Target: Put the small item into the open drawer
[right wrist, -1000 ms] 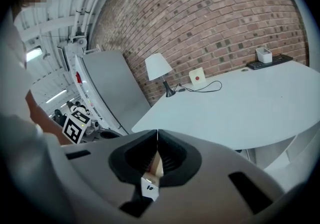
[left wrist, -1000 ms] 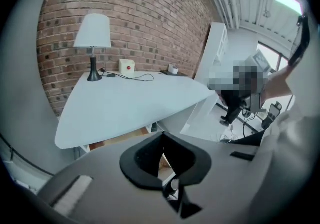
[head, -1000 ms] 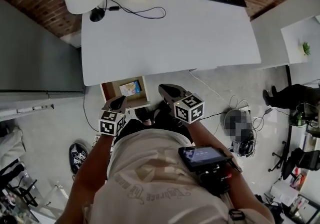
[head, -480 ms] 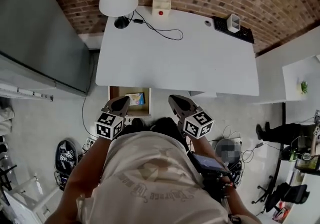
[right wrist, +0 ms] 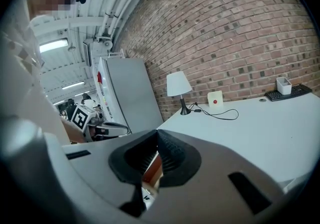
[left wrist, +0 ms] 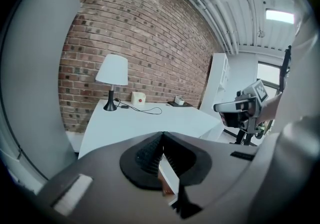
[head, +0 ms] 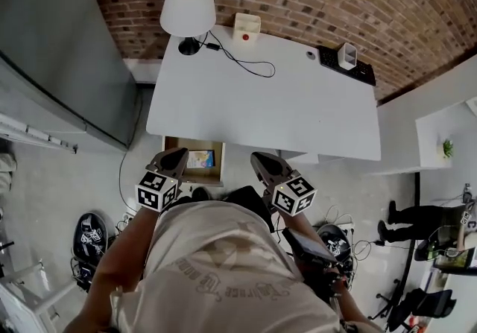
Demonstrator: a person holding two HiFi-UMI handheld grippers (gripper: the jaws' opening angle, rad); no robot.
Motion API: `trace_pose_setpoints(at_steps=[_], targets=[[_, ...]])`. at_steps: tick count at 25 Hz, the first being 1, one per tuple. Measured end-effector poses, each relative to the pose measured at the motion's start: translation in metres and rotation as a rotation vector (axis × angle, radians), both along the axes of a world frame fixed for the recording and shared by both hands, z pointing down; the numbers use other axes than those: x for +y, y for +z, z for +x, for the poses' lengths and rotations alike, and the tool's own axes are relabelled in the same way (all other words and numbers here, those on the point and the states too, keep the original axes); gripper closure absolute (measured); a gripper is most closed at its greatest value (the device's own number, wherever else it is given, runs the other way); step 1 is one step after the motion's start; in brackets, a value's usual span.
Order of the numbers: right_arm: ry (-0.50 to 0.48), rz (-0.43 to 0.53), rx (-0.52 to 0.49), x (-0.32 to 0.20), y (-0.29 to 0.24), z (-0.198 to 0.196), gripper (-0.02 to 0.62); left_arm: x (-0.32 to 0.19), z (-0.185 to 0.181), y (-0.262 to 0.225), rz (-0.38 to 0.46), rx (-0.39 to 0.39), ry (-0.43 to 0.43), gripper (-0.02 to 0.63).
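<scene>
Both forearms are bent and raised before the torso, just short of the desk's [head: 298,100] near edge. The left gripper [head: 179,154] has its jaws clenched on nothing and tilts slightly downward. The right gripper [head: 258,159] is likewise closed and empty. The open drawer [head: 195,173] projects from under the desk's near-left edge, and the small item [head: 199,159] lies inside it. A lamp [head: 187,7] and a keyboard [head: 344,67] stand along the desk's far edge.

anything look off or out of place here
Nothing is spilled or tipped. The drawer under the white desk stands open with a colourful small item inside, and a black cable trails loose across the desktop.
</scene>
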State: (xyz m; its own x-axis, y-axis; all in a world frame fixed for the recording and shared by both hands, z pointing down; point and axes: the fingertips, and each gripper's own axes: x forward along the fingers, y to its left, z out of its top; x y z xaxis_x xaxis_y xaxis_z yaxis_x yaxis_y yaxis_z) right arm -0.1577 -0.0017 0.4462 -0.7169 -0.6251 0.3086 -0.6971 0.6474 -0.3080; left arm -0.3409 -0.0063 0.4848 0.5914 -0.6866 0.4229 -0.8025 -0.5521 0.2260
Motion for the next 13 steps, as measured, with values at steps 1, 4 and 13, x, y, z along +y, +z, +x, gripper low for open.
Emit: trace_pose_setpoints(at_steps=[1, 4, 13], targets=[[-0.003, -0.001, 0.001, 0.0, 0.0, -0.002, 0.589, 0.001, 0.0, 0.0, 0.0, 0.001, 0.001, 0.6], [-0.013, -0.003, 0.003, 0.002, 0.002, -0.007, 0.589, 0.004, -0.001, 0.002, -0.004, 0.003, 0.0, 0.6], [-0.014, -0.013, 0.012, 0.006, 0.01, -0.001, 0.589, 0.012, 0.011, 0.007, -0.013, -0.003, 0.023, 0.6]])
